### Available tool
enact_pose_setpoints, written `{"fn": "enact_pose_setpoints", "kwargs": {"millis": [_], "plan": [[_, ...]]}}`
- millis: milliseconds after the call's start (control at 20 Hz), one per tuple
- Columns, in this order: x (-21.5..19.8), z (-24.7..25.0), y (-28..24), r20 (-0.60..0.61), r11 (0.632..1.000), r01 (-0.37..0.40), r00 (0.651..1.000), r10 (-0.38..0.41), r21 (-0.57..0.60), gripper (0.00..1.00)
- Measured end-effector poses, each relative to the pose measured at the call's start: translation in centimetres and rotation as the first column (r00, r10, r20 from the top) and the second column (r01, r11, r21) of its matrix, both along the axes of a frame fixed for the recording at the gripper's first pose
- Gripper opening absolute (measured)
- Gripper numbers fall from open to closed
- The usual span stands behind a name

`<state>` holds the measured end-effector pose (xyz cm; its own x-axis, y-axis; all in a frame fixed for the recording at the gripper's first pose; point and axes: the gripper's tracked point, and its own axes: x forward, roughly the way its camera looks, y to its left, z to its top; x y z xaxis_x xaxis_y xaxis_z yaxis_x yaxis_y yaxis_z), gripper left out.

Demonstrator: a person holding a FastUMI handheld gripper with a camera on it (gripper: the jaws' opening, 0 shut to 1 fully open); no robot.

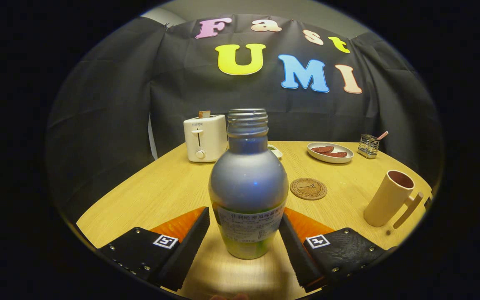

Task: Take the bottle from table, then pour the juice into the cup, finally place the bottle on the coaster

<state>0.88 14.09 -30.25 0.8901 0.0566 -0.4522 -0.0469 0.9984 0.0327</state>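
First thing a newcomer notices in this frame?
The uncapped bottle, standing upright on the wooden table between the tool's open fingers, which flank its lower part without clearly pressing it. Just beyond it lies the round coaster, with the tan cup off to that same side and a white toaster further back.

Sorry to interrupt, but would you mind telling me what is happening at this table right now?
A person is working a handheld gripper around an uncapped bottle standing on the wooden table. The fingers flank its lower body, but whether they press it yet is unclear. The coaster lies bare beyond the bottle, and the cup stands further off to the right.
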Motion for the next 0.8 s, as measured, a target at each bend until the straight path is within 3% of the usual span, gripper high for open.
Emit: {"fn": "enact_pose_setpoints", "kwargs": {"millis": [350, 450, 500, 800], "plan": [[-0.6, -1.3, 0.1, -0.041, 1.0, -0.006, 0.999, 0.006, -0.006, 0.96], [-0.7, -1.2, 0.2, -0.042, 1.0, -0.013, 0.999, 0.012, -0.008, 0.91], [-0.8, -1.1, 0.3, -0.043, 1.0, -0.018, 0.999, 0.018, -0.008, 0.8], [-1.3, -0.8, 1.0, -0.081, 0.997, -0.051, 0.995, 0.055, 0.055, 0.77]]}}
